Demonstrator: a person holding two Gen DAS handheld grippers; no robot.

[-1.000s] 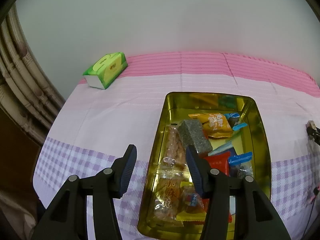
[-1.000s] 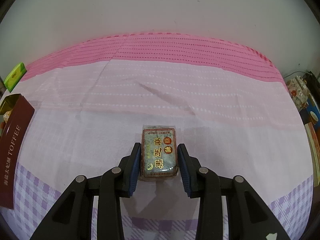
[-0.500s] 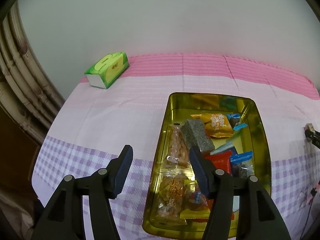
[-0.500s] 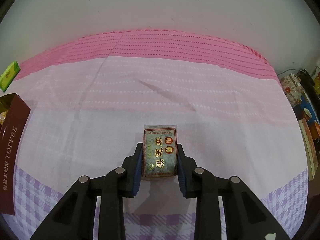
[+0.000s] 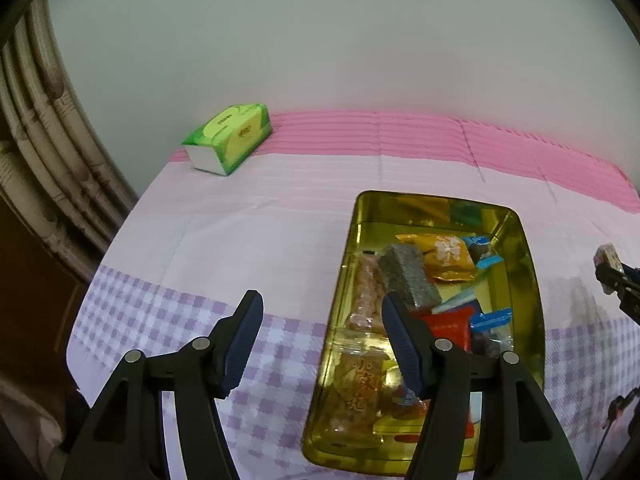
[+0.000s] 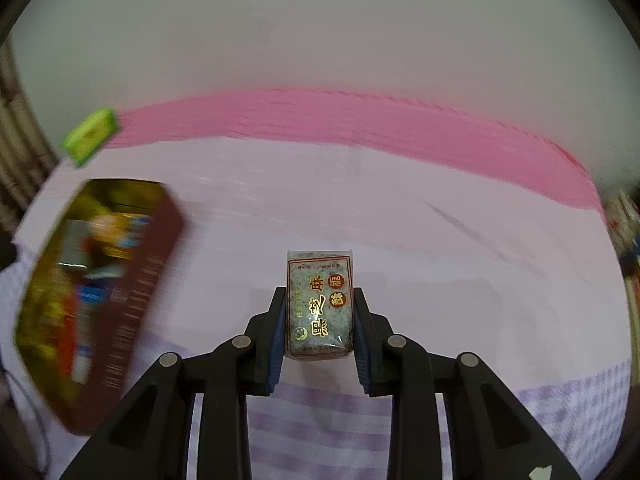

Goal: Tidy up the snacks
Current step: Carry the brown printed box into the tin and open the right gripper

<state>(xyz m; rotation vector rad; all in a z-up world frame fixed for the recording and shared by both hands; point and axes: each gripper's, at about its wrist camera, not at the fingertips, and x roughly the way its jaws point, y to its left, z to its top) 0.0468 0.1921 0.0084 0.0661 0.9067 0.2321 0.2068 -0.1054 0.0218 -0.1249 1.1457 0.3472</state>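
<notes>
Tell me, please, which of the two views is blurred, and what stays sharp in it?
Right wrist view: the tin and tissue pack are smeared, while the held snack bar and fingers are sharp. Left wrist view: sharp, with fisheye bending and glare inside the tin.

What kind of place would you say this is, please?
Most likely a home, perhaps a living or dining room. A table is covered with a pink and lilac checked tablecloth; on it sit a green tissue pack and a gold toffee tin filled with wrapped snacks, against a plain wall.
</notes>
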